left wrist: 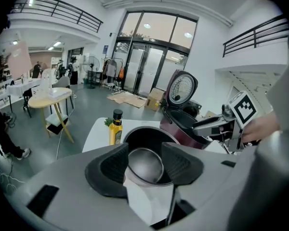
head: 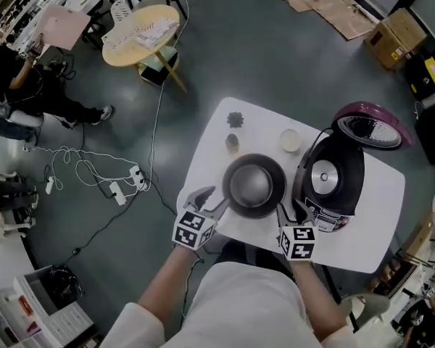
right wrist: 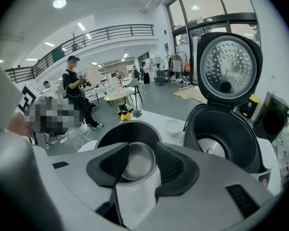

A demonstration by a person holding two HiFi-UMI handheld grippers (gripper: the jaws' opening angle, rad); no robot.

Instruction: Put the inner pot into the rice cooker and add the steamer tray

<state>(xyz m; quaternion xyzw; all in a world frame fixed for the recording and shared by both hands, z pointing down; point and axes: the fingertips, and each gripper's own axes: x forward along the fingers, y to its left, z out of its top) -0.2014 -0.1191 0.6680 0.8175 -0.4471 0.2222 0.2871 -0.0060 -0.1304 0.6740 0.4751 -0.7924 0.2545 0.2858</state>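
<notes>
The dark inner pot (head: pixel 255 185) stands empty in the middle of the white table (head: pixel 377 223), its bare metal bottom showing. To its right the rice cooker (head: pixel 333 176) stands with its lid (head: pixel 373 125) up. My left gripper (head: pixel 212 201) is at the pot's near left rim and my right gripper (head: pixel 290 214) at its near right rim. Both are open. In the left gripper view the pot (left wrist: pixel 149 138) shows between the spread pads (left wrist: pixel 115 165), which do not press on it. The right gripper view shows the same pot (right wrist: pixel 127 131) beside the open cooker (right wrist: pixel 226 134). I see no steamer tray.
A small oil bottle (head: pixel 233 143), a green sprig (head: pixel 235 119) and a white bowl (head: pixel 291 141) sit at the table's far side. On the floor are cables (head: pixel 94 172), a round wooden table (head: pixel 141 35), cardboard (head: pixel 326 2) and a seated person (head: pixel 14 85).
</notes>
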